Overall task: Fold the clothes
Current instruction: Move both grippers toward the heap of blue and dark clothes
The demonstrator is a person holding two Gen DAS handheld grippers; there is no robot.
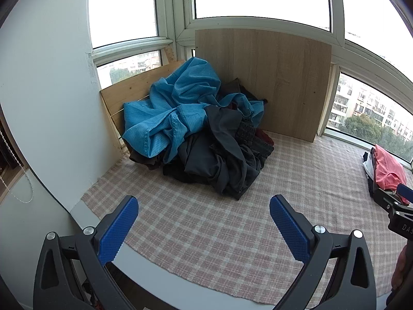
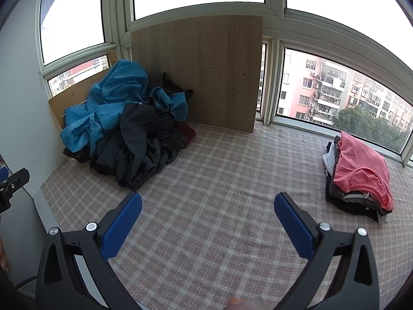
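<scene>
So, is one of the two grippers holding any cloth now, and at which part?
Nothing is held. The left gripper and the right gripper both stand open and empty above the checked cloth, apart from the pile of clothes.

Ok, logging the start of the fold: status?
Left gripper and right gripper open, empty. Unfolded pile back left, untouched. Folded stack right. Checked cloth between, nothing blocking.

Matt woven checked cloth (image 2: 219,180), wood-grain board (image 2: 201,72)
</scene>
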